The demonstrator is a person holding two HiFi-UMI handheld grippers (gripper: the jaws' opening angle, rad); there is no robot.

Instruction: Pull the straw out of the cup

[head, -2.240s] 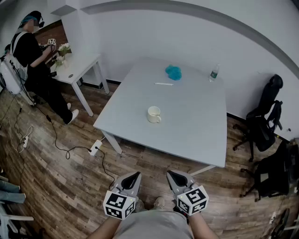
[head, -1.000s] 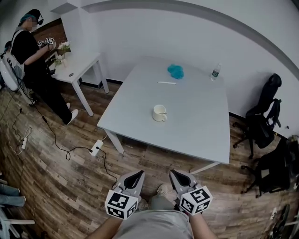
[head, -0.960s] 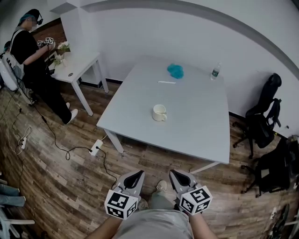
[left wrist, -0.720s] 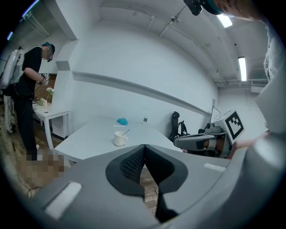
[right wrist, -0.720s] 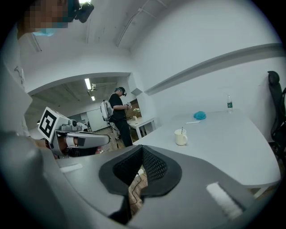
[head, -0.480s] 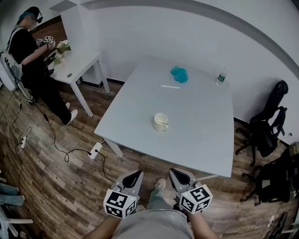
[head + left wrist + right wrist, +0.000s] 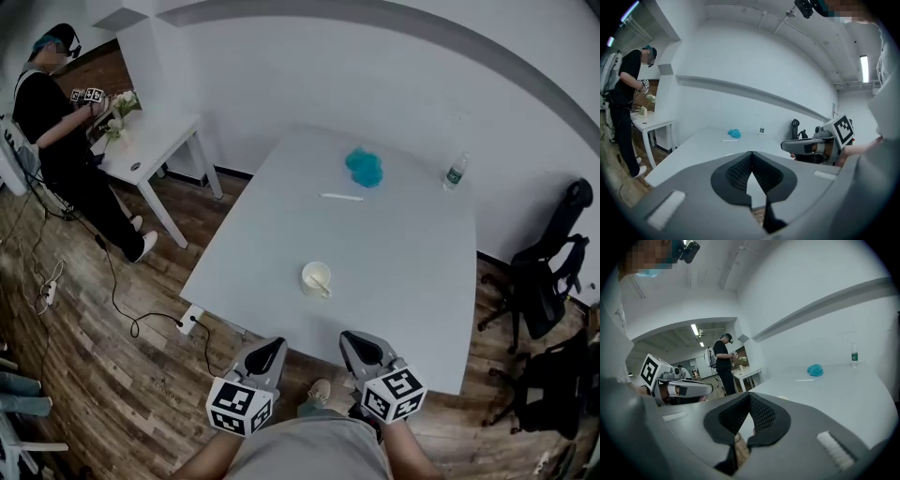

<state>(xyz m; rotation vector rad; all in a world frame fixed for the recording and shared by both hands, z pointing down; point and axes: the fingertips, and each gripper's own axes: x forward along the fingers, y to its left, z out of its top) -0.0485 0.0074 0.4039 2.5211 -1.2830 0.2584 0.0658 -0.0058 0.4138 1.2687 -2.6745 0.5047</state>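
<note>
A cream cup (image 7: pixel 316 278) stands on the big pale grey table (image 7: pixel 412 272), near its front-left edge, with a thin pale straw leaning inside it. Another white straw (image 7: pixel 342 197) lies flat farther back, short of a blue cloth (image 7: pixel 364 167). My left gripper (image 7: pixel 271 347) and right gripper (image 7: pixel 352 339) hang side by side below the table's near edge, short of the cup. Both are shut with nothing between the jaws. In the left gripper view the jaws (image 7: pixel 751 154) meet at their tips; in the right gripper view (image 7: pixel 750 397) they do too.
A water bottle (image 7: pixel 455 172) stands at the table's far right. A person (image 7: pixel 56 103) works at a small white table (image 7: pixel 141 141) at the left. Black office chairs (image 7: pixel 544 272) stand to the right. A cable and power strip (image 7: pixel 190 320) lie on the wooden floor.
The table and cup have come nearer in the head view, the table's near edge now just ahead of both grippers. The grippers stay shut and side by side.
</note>
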